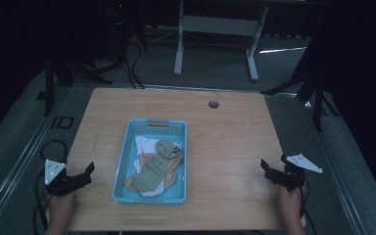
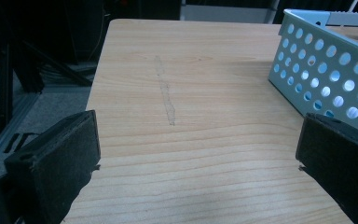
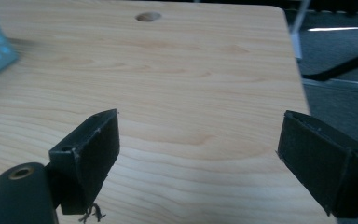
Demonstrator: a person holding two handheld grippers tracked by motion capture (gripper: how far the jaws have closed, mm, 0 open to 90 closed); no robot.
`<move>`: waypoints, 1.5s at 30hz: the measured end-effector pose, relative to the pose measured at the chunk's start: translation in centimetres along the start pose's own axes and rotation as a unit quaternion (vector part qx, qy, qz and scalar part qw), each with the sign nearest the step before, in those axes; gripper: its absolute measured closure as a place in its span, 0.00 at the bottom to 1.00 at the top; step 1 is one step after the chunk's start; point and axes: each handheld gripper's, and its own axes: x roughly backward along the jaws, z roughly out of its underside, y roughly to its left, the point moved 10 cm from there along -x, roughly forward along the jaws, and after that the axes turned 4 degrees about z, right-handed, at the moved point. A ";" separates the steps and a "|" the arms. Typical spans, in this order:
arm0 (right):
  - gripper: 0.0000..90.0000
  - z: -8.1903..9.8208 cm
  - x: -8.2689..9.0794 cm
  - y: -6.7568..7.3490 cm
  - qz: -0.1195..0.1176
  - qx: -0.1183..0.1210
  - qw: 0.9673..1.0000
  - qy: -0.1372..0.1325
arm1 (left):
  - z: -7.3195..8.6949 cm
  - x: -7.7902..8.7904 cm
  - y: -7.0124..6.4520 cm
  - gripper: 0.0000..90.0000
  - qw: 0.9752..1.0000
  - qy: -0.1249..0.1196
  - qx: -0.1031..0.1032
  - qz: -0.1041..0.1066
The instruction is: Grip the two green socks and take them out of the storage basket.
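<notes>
A light blue perforated basket (image 1: 149, 128) stands on the middle of the wooden table (image 1: 235, 142). In it lie a green cloth (image 1: 154, 169), a white cloth (image 1: 144, 144) and a tan one, heaped together. My left gripper (image 1: 85, 175) rests at the table's front left, apart from the basket, and is open. In the left gripper view its jaws (image 2: 198, 140) stand wide apart over bare wood, with the basket wall (image 2: 326, 70) at the right. My right gripper (image 1: 269, 172) sits open at the front right edge; its jaws (image 3: 198, 140) hold nothing.
A round cable hole (image 1: 213, 104) lies near the table's far edge, also seen as the hole (image 3: 148, 17) in the right gripper view. A faint scuff line (image 2: 165, 91) marks the wood left of the basket. A white desk frame (image 1: 215, 29) and black stands surround the table on the floor.
</notes>
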 end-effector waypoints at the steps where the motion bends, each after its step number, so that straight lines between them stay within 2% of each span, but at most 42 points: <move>1: 0.14 -0.2 0.1 0.2 -0.007 -0.001 1.000 -0.002 | 0.0 -0.1 -0.1 0.00 1.000 0.002 -0.002 0.000; 6: 0.14 -1.0 0.1 1.0 -0.019 0.004 1.000 -0.004 | 0.1 0.0 -0.1 0.00 1.000 0.002 -0.002 0.003; 7: 0.14 -1.5 0.0 1.5 -0.036 0.008 0.999 -0.001 | 0.1 0.0 -0.1 0.00 1.000 0.002 -0.004 0.002; 12: 0.14 -2.6 0.0 2.3 -0.043 0.018 0.999 -0.004 | 0.1 -0.1 -0.3 0.00 1.000 0.002 -0.007 0.006; 15: 0.14 -3.4 -0.3 3.3 -0.062 0.026 0.998 -0.003 | 0.2 -0.2 -0.5 0.00 1.000 0.003 -0.015 0.009; 18: 0.14 -3.7 -0.5 3.9 -0.071 0.027 0.997 0.002 | 0.1 -0.3 -0.6 0.00 1.000 0.002 -0.015 0.012; 19: 0.14 -4.1 -0.6 4.5 -0.079 0.029 0.996 0.001 | 0.1 -0.3 -0.5 0.00 1.000 0.001 -0.013 0.012; 24: 0.14 -5.0 -1.1 5.9 -0.086 0.038 0.996 -0.003 | 0.1 -0.3 -0.6 0.00 1.000 0.001 -0.014 0.014; 25: 0.14 -5.6 -1.3 6.8 -0.096 0.043 0.994 -0.008 | 0.1 -0.3 -0.6 0.00 1.000 0.001 -0.014 0.014; 27: 0.14 -5.8 -1.3 7.0 -0.098 0.044 0.994 -0.008 | 0.1 -0.3 -0.6 0.00 1.000 0.001 -0.014 0.014; 29: 0.14 -6.4 -1.5 8.2 -0.114 0.052 0.992 -0.008 | 0.1 -0.3 -0.6 0.00 1.000 0.002 -0.014 0.015; 32: 0.14 -7.1 -1.8 9.5 -0.123 0.069 0.990 -0.006 | 0.1 -0.3 -0.6 0.00 1.000 0.002 -0.015 0.016; 39: 0.15 -8.4 -2.4 11.8 -0.144 0.089 0.986 0.007 | 0.1 -0.3 -0.7 0.00 1.000 0.002 -0.015 0.019; 40: 0.15 -8.8 -2.5 12.5 -0.152 0.092 0.984 0.010 | 0.1 -0.3 -0.7 0.00 1.000 0.002 -0.015 0.019; 45: 0.15 -9.5 -2.7 13.7 -0.167 0.101 0.981 0.009 | 0.2 -0.3 -0.7 0.00 1.000 0.002 -0.015 0.020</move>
